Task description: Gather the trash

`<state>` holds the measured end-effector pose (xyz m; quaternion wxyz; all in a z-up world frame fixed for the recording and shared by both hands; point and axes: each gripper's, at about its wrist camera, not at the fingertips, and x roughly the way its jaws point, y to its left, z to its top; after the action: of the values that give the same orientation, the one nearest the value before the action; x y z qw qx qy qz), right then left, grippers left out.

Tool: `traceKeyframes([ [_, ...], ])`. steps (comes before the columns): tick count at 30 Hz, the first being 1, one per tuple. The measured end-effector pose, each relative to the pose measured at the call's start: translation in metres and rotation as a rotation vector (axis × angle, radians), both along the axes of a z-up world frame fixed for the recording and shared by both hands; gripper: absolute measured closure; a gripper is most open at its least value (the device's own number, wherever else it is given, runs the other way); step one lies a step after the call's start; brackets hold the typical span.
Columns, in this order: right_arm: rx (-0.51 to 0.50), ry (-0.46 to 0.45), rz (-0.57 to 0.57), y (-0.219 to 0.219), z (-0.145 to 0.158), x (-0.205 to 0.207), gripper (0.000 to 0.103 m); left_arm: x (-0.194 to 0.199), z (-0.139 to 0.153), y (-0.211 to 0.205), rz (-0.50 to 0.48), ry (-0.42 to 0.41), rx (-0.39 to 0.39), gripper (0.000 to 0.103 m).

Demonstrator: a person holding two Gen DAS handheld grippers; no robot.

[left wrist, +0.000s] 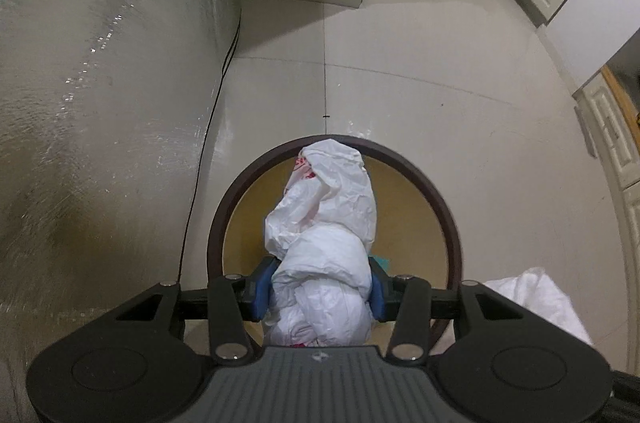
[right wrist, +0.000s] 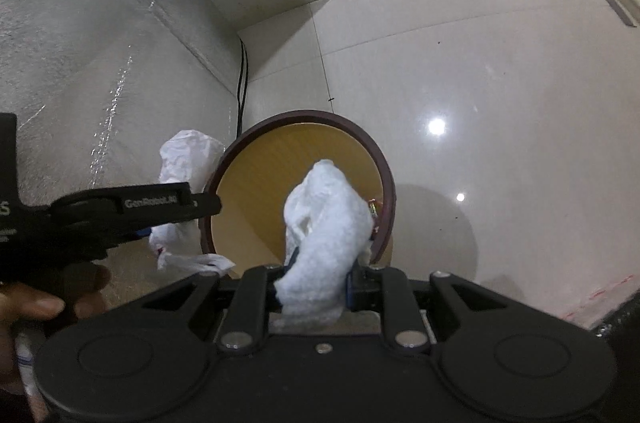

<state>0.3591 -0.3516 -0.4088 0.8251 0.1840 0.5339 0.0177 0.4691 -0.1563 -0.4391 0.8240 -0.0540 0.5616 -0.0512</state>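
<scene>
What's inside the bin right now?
The bin shows bare yellow walls, a teal scrap and a colorful wrapper. The plastic bag and white paper wad held above hide its bottom.

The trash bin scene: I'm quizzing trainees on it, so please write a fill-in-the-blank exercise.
1. The left gripper is shut on a crumpled white plastic ____.
2. The right gripper is shut on a white paper towel, held above the ____.
3. The bin has a dark brown rim and a ____ interior.
4. A black ____ runs down beside the wall.

Missing words: bag; bin; yellow; cable
</scene>
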Motion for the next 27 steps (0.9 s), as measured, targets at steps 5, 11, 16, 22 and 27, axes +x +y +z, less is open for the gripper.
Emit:
traceKeyframes([
  [5, 0.012, 0.014, -0.017, 0.0, -0.006, 0.005, 0.084, 0.01, -0.015, 0.003, -0.001, -0.002, 0.012, 0.055],
  [11, 0.03, 0.015, -0.022, 0.001, -0.011, 0.016, 0.084, 0.015, -0.033, 0.016, 0.018, 0.029, 0.03, 0.041],
  [16, 0.075, 0.013, -0.034, 0.007, -0.016, 0.033, 0.084, 0.009, -0.037, 0.027, 0.026, 0.039, 0.022, 0.04],
  [22, 0.117, 0.008, 0.005, 0.021, -0.021, 0.049, 0.052, -0.004, -0.032, 0.034, 0.032, 0.018, 0.048, 0.04],
  [27, 0.066, 0.043, 0.019, 0.024, -0.028, 0.045, 0.026, -0.018, -0.032, 0.042, 0.031, 0.033, 0.076, 0.039],
])
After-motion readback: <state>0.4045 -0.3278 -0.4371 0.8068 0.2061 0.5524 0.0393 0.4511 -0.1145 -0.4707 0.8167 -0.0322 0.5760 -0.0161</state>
